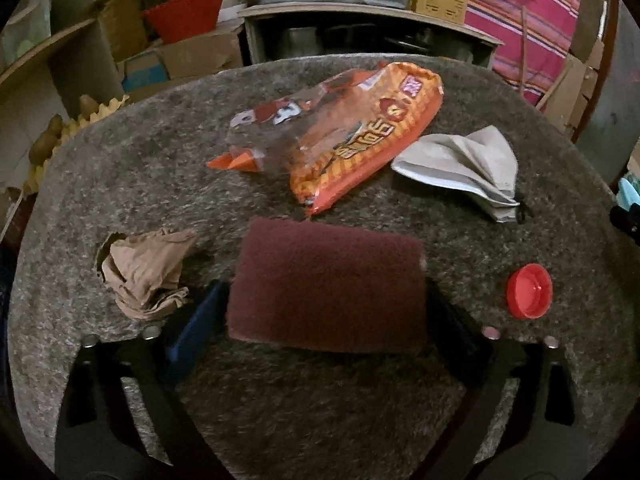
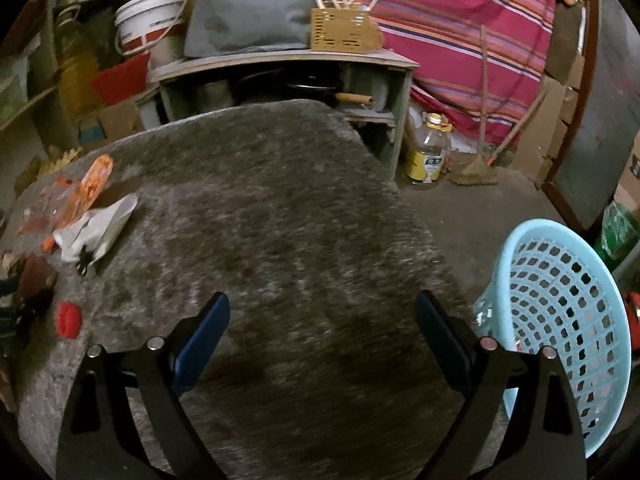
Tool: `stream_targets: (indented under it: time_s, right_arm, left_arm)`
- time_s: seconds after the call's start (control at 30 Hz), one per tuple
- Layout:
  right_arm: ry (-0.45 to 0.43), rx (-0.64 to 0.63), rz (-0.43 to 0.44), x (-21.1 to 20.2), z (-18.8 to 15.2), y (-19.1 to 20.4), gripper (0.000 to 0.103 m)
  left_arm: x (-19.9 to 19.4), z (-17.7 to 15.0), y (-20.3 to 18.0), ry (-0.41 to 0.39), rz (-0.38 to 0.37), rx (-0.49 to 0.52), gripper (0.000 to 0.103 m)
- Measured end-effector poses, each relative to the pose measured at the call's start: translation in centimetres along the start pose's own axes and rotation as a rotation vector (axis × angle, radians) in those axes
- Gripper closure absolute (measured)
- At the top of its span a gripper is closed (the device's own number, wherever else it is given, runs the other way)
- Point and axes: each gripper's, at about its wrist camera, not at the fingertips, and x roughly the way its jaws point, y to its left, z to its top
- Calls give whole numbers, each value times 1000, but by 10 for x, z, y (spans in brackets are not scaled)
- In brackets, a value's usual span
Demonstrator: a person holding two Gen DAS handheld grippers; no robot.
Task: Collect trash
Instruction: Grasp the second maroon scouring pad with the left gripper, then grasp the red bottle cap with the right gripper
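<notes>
A flat maroon scouring pad (image 1: pixel 328 312) lies on the grey felt table (image 1: pixel 120 168), undeformed. My left gripper (image 1: pixel 326 285) straddles it, each fingertip right at one short side. Behind the pad lie an orange snack bag (image 1: pixel 360 132) and a folded grey-white paper (image 1: pixel 460 164). Left of it sits crumpled brown paper (image 1: pixel 144 272), and to the right a red bottle cap (image 1: pixel 530 290). My right gripper (image 2: pixel 323 300) stands open over bare felt with nothing between its fingers. A light blue perforated basket (image 2: pixel 560 300) stands beside the table, to the right of it.
The table's right edge drops to a concrete floor with a plastic bottle (image 2: pixel 428 156) and a broom (image 2: pixel 480 168). A low shelf (image 2: pixel 280 64) with a grey cushion stands behind the table. Buckets and cardboard boxes crowd the back left.
</notes>
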Motion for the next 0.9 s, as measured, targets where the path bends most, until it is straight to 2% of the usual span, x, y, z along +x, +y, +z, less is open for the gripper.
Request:
stream_targets:
  time_s: [0.1,0.3,0.47,0.63,0.83,0.87,0.9]
  right_arm:
    - [0,-19,17,-2,-2,11,11]
    - [-28,-29,124,-13,-7,45,11]
    - [-48,-120,183,-21,-15,90,11]
    - [-57,-212,245,-29,-27,131,11]
    - [-23,-292,242,-23,-34,157,13]
    - [-16,-303,233,-21,-35,161,17]
    - [-9,-311,230,-20,-35,163,27]
  left_arm:
    - [-6,-2,-1,-23,-9,3,20]
    - [-40,-11,12,-117,13,-32,20]
    - [-75,-24,32,-188,53,-81,20]
    - [-92,-39,56,-213,125,-101,20]
    - [-102,-59,87,-227,171,-118,20]
    - [-103,-61,92,-228,176,-126,20]
    - [-103,-63,95,-226,181,-132,20]
